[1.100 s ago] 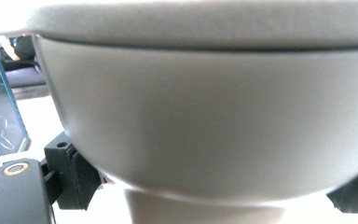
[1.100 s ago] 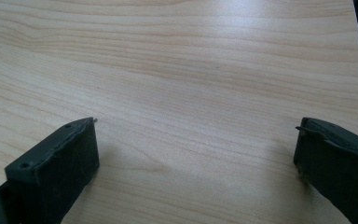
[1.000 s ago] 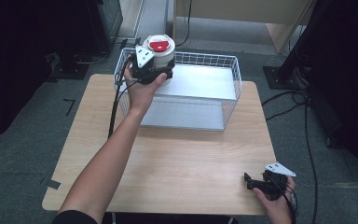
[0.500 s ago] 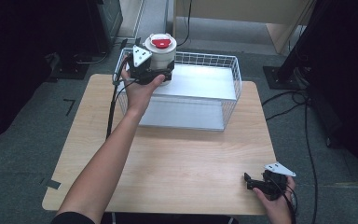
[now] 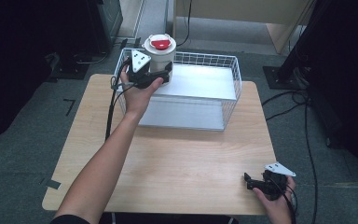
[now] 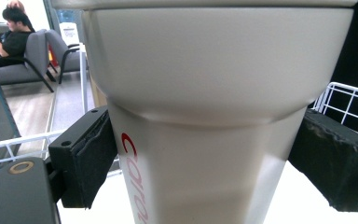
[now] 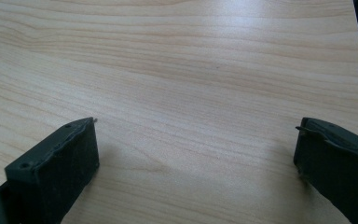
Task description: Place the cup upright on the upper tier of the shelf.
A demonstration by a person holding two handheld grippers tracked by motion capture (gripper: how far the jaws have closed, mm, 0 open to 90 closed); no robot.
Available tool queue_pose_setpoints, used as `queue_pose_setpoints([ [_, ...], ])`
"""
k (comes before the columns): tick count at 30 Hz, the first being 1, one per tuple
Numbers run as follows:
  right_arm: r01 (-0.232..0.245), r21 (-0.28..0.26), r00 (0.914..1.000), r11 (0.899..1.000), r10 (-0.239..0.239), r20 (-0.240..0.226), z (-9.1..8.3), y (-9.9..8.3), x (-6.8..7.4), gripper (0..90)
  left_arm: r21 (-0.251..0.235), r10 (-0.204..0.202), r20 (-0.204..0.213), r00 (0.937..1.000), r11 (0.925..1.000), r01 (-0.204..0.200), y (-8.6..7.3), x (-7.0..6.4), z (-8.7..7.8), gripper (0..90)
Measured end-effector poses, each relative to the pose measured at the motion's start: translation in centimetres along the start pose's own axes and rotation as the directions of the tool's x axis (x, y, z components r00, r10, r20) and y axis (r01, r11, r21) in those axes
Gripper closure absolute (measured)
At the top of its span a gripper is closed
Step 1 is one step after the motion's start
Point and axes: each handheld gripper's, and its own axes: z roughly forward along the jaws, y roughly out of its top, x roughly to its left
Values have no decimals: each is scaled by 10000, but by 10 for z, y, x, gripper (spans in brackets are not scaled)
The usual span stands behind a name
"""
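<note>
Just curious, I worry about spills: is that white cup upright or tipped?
Upright. The cup stands straight in the left gripper over the basket, its red-marked lid facing up.

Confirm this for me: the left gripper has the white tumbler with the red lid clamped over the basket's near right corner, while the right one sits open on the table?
Not quite. The left gripper does hold the white tumbler, but at the far left corner of the wire basket, as the high view shows. The rest stands: the right gripper rests open at the table's near right.

text: red letters "Coro…", rest cut off | on: white cup (image 6: 214, 140) side
</note>
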Motion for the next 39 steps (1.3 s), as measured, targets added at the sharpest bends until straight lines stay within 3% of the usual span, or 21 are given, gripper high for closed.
queue_pose_setpoints([
  [4, 1, -2, 10000, 10000, -1, -1, 0, 0, 0, 0, 215, -280, 163, 9995, 9994, 276, -2, 1, 1, 0],
  [19, 3, -2, 10000, 10000, -3, 0, 0, 0, 0, 0, 105, -69, 243, 9997, 9999, 67, -11, -5, -16, 0],
  [33, 2, -1, 10000, 10000, -2, -1, 0, 0, 0, 0, 6, 96, 227, 9997, 10000, -96, -25, -4, -44, 0],
  [39, 1, -2, 10000, 10000, -1, 0, 0, 0, 0, 0, -45, 241, 235, 9994, 9997, -240, -35, -6, -65, 0],
])
